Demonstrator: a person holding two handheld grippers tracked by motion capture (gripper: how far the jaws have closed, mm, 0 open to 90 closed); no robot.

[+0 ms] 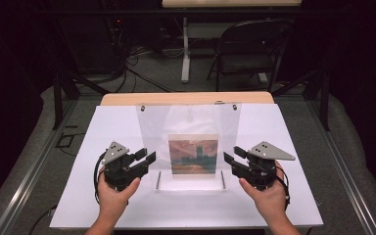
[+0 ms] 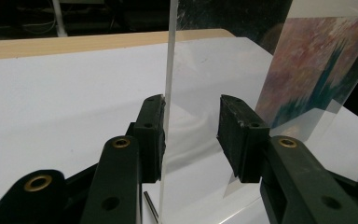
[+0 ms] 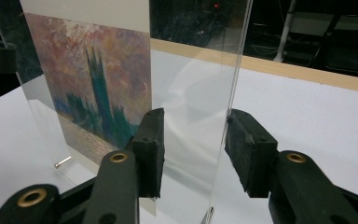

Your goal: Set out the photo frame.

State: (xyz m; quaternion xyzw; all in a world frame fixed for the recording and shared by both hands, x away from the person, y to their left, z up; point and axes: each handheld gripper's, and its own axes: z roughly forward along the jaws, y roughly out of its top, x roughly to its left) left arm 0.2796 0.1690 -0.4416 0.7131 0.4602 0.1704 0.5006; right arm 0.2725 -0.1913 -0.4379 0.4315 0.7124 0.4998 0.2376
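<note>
We see both grippers, left (image 1: pixel 147 160) and right (image 1: pixel 231 159), jaws wide, straddling the clear frame (image 1: pixel 188 125), perhaps touching.

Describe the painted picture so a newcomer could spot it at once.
On the white table, a clear upright acrylic frame stands between the left gripper and right gripper. The picture sits low in its middle: hazy pink sky, dark towers, the scene's one colourful patch.

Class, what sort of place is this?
Probably a lab or recording studio: a white table ringed by black curtains, cables on the floor, and a folding chair behind.
</note>
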